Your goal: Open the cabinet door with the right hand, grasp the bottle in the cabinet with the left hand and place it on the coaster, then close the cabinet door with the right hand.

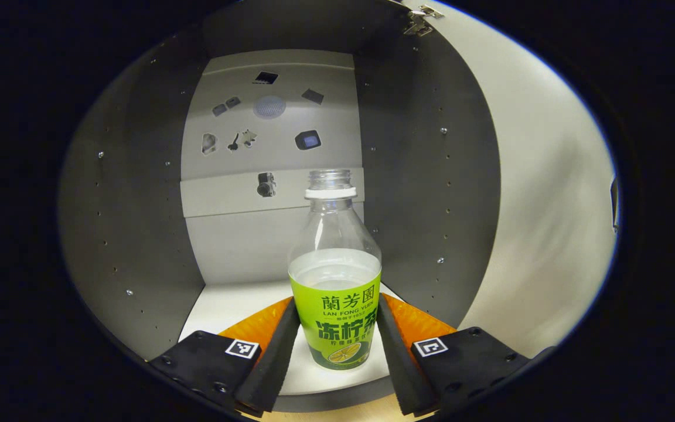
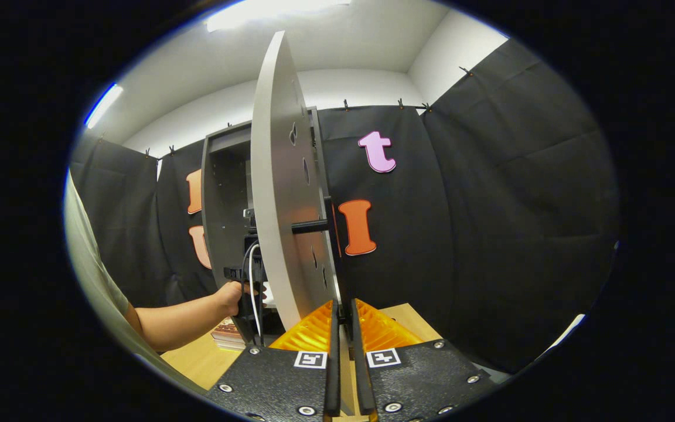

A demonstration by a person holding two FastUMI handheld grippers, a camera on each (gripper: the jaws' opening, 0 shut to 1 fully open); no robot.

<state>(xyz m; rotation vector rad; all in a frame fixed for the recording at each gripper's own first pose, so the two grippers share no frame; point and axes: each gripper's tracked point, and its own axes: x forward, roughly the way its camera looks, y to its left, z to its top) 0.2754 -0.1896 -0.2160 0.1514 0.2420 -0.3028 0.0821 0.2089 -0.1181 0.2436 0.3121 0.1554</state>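
The cabinet [image 1: 138, 193] stands with its grey inner walls and pale back panel open to the left gripper view, and small dark stickers dot that back panel. In the right gripper view the cabinet [image 2: 223, 199] is seen from the side, in front of the black booth wall. Its door [image 2: 282, 199] is swung out and shows edge-on as a tall pale slab; a dark handle [image 2: 314, 225] juts from its face. In the left gripper view the same door [image 1: 542, 193] curves away on the right, with a metal hinge [image 1: 422, 20] at its top corner.

The wooden surface [image 2: 197, 357] carries the cabinet, and a small stack of flat things, too blurred to name, lies near the cabinet's foot.

A person's bare forearm [image 2: 179, 322] reaches in from the left of the right gripper view, the hand [image 2: 233, 296] gripping the left gripper's body at the cabinet mouth.

The bottle [image 1: 335, 275] stands upright on the cabinet's white floor, near the front edge. It is clear, uncapped, partly filled, and wears a green label. The left gripper [image 1: 337, 346] has its jaws wide, one on either side of the bottle's lower part, right up against the label; whether they press on it cannot be told.

The right gripper [image 2: 343, 351] has its jaws narrow, nearly together, around the door's lower edge.
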